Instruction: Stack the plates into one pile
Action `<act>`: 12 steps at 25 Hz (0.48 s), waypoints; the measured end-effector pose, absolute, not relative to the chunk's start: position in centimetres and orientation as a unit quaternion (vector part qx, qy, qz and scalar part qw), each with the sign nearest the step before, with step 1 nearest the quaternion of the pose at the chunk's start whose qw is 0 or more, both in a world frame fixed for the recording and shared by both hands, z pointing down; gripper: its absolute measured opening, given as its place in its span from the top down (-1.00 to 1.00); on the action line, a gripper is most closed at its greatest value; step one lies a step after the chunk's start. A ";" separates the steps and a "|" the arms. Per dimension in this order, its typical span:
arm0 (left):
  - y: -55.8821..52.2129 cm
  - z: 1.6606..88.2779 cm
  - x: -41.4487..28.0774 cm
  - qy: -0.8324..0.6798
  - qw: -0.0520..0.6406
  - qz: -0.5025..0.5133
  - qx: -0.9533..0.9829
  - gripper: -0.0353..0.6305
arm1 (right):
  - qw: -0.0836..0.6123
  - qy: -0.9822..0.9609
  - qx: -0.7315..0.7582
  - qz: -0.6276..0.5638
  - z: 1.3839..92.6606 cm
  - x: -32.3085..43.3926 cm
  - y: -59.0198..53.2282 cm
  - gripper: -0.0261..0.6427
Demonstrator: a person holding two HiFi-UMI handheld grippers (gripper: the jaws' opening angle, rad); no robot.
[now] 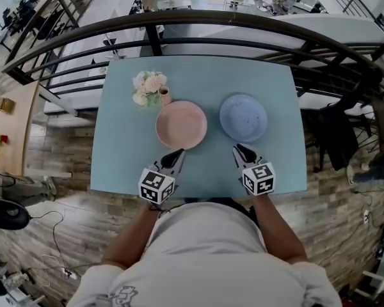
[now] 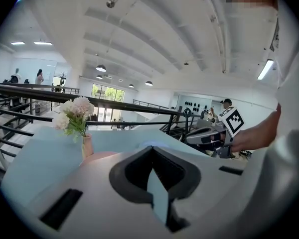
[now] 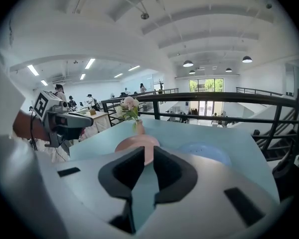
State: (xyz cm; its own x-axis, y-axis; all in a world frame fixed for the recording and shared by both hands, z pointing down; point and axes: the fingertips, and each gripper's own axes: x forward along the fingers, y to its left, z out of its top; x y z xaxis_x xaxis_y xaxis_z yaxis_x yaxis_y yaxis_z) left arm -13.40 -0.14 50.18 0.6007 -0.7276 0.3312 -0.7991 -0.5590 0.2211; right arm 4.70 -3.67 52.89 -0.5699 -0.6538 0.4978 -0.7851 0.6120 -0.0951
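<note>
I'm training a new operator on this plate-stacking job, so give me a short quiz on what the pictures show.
1. True or false: the pink plate already sits on the blue plate.
2. What stands just beyond the pink plate's far left rim? A) a cup B) a vase of flowers C) a bowl
3. What does the right gripper hold?

Key
1. False: they lie side by side, apart, on the table.
2. B
3. Nothing. Its jaws stand slightly apart with nothing between them.
</note>
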 end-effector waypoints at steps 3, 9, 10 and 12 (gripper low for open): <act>0.6 49.9 -14.4 -0.440 0.174 0.098 0.876 0.88 | 0.212 -0.875 0.407 0.152 52.6 3.7 -2.6 0.76; 1.4 49.5 -15.0 -0.456 0.172 0.098 0.868 0.88 | 0.213 -0.886 0.386 0.143 52.2 2.7 -2.2 0.81; 1.4 49.5 -15.1 -0.460 0.173 0.099 0.865 0.88 | 0.213 -0.889 0.381 0.142 52.2 2.6 -2.3 0.81; 1.5 49.4 -15.1 -0.471 0.174 0.099 0.859 0.88 | 0.214 -0.894 0.368 0.138 52.1 2.5 -2.4 0.81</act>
